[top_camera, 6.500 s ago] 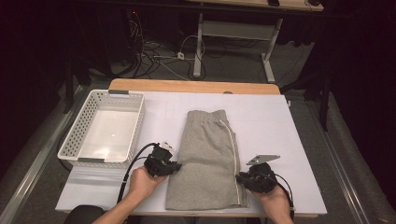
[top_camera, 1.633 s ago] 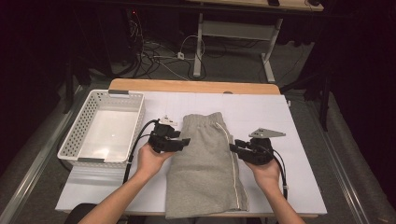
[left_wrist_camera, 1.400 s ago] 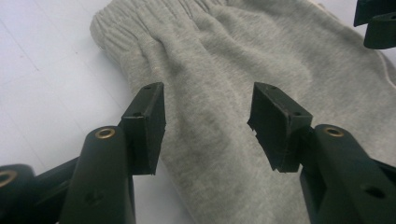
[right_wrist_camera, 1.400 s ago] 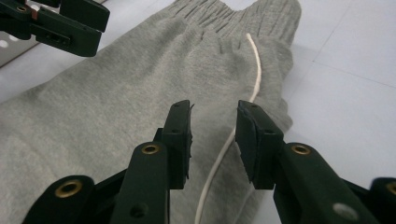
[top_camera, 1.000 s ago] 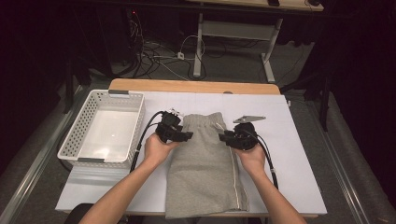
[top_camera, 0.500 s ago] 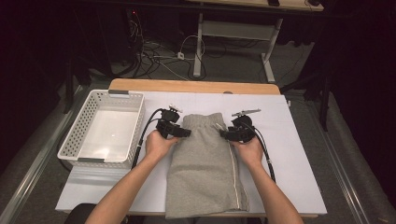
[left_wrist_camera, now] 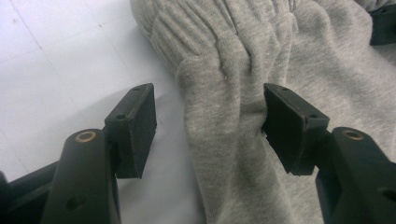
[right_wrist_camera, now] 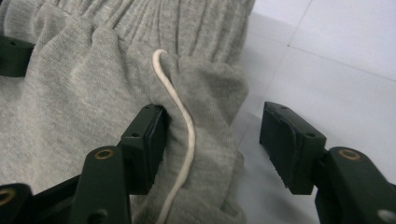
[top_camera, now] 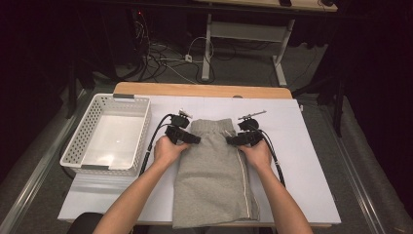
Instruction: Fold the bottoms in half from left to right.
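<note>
Grey shorts (top_camera: 214,180) lie flat on the white table, waistband at the far end. My left gripper (top_camera: 195,139) sits at the waistband's left edge. Its jaws have just been opening and stand open around a ridge of fabric (left_wrist_camera: 224,140); one pad touches the cloth, the other is clear of it (left_wrist_camera: 210,116). My right gripper (top_camera: 230,140) is at the waistband's right edge. Its jaws have also just been opening and are open (right_wrist_camera: 212,135), with a fold and the white drawstring (right_wrist_camera: 180,107) between them, one pad against the cloth.
A white perforated basket (top_camera: 144,131) stands empty at the left of the table (top_camera: 302,161). A wooden strip runs along the far edge. Cables trail from both grippers toward the person. Beyond the table are desk legs and floor cables.
Both hands went from the shorts' near end up to the waistband. Over the last second they closed in on its two corners and settled lower onto the cloth.
</note>
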### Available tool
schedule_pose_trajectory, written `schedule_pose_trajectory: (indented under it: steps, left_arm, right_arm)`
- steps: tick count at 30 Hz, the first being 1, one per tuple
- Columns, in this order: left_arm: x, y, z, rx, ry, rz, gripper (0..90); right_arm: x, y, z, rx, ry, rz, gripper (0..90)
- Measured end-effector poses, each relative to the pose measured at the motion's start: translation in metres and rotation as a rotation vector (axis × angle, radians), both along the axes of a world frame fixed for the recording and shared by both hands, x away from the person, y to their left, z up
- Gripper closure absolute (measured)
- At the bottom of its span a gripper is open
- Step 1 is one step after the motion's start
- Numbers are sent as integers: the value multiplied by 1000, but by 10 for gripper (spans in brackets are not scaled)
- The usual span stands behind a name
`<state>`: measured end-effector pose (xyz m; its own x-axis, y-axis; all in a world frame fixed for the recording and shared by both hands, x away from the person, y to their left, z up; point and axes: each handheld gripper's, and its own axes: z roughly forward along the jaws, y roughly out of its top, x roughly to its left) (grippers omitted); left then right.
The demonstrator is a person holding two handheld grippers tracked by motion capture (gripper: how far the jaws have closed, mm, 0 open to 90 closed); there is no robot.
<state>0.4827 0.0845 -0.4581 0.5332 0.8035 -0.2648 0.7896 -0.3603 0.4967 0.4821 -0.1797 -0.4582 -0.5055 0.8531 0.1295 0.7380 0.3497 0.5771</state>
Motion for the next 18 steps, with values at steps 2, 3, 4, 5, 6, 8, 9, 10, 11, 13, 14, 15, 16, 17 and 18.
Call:
schedule_pose_trajectory:
  steps: [2, 3, 4, 5, 6, 8, 9, 10, 11, 13, 14, 15, 16, 17, 18]
  left_arm:
    - [1, -2, 1, 9, 6, -9, 359]
    - [2, -3, 1, 15, 10, -14, 360]
    - [2, -5, 2, 21, 14, -20, 360]
    - [3, -7, 2, 25, 18, -27, 360]
    - [3, -9, 2, 32, 19, -31, 360]
    - [4, -11, 3, 42, 20, -34, 361]
    - [4, -13, 3, 50, 22, -38, 364]
    - [4, -14, 3, 49, 22, -40, 368]
    - [4, -14, 3, 48, 22, -40, 374]
    - [4, -14, 3, 42, 23, -40, 391]
    - [4, -13, 3, 39, 24, -40, 405]
    - [4, -13, 3, 35, 25, -42, 421]
    - [4, -13, 2, 31, 26, -46, 439]
    - [4, -13, 2, 28, 25, -51, 459]
    - [4, -13, 2, 26, 25, -56, 475]
  right_arm:
    - [2, 4, 0, -18, -1, 9, 413]
    - [3, 6, 0, -23, -1, 11, 414]
    - [4, 8, 1, -33, 0, 15, 420]
    - [4, 10, 1, -41, 2, 22, 427]
    - [5, 13, 2, -47, 8, 23, 438]
    - [6, 16, 2, -52, 17, 31, 482]
    - [6, 17, 2, -48, 21, 30, 506]
    - [6, 18, 3, -47, 24, 31, 527]
    - [5, 18, 3, -42, 27, 34, 556]
    - [5, 18, 3, -22, 43, 37, 617]
    - [5, 17, 3, -16, 53, 41, 645]
    - [6, 17, 3, -9, 62, 45, 680]
    - [6, 17, 3, 2, 73, 50, 706]
    - [6, 17, 3, 11, 85, 51, 737]
    - [6, 16, 3, 25, 93, 56, 761]
